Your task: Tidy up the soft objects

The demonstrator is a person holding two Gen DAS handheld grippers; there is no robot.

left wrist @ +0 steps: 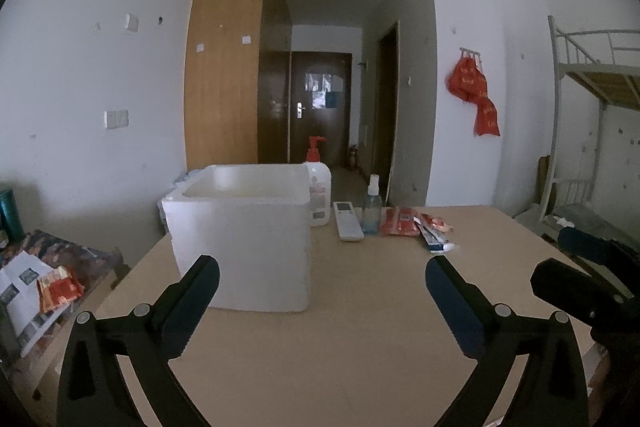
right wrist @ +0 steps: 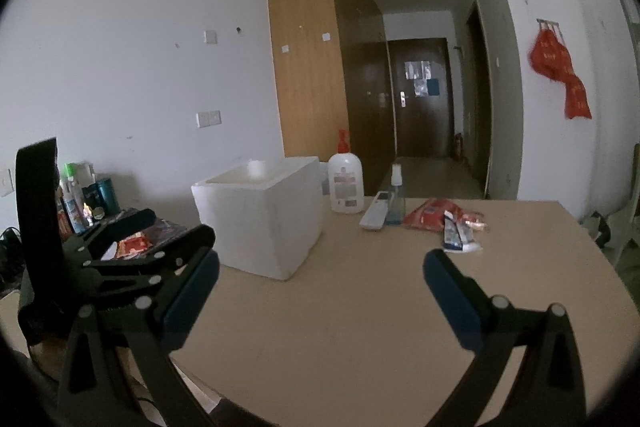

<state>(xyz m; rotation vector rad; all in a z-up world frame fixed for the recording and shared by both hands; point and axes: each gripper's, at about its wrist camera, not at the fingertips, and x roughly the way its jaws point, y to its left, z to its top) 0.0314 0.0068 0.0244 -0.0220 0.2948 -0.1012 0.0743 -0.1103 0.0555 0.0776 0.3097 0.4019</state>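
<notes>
2 grippers hang over the near part of a tan desk (left wrist: pixel 360 327), both empty. The left gripper (left wrist: pixel 322 291) has its fingers (left wrist: pixel 196 291) spread wide with nothing between them but bare desk; the right gripper (right wrist: pixel 320 287) is likewise wide apart and holds nothing. In the left wrist view the right gripper shows as a dark shape at the right edge, just beside the left one.

The soft things lie well ahead of the fingers, toward the far edge of the desk. A red packet (left wrist: pixel 400 221) lies flat there, and just to its right are a smaller red-and-orange wrapper (left wrist: pixel 438 223) and a blue-and-white tube (left wrist: pixel 434 241), the tube nearest the grippers. From the right wrist view this cluster sits ahead and slightly right of the right gripper's gap; from the left wrist view it sits ahead of that gripper's right finger.

A white foam box (left wrist: pixel 240 239), open at the top, stands on the desk straight ahead of the left gripper's left finger and close to it. Behind the box stands a white pump bottle (left wrist: pixel 319 195) with a red pump. Between that bottle and the red packet lie a white remote control (left wrist: pixel 348 221) and an upright clear spray bottle (left wrist: pixel 372 207), holding some blue liquid.

Left of the desk, a lower surface carries papers and 1 more red packet (left wrist: pixel 58 289).
</notes>
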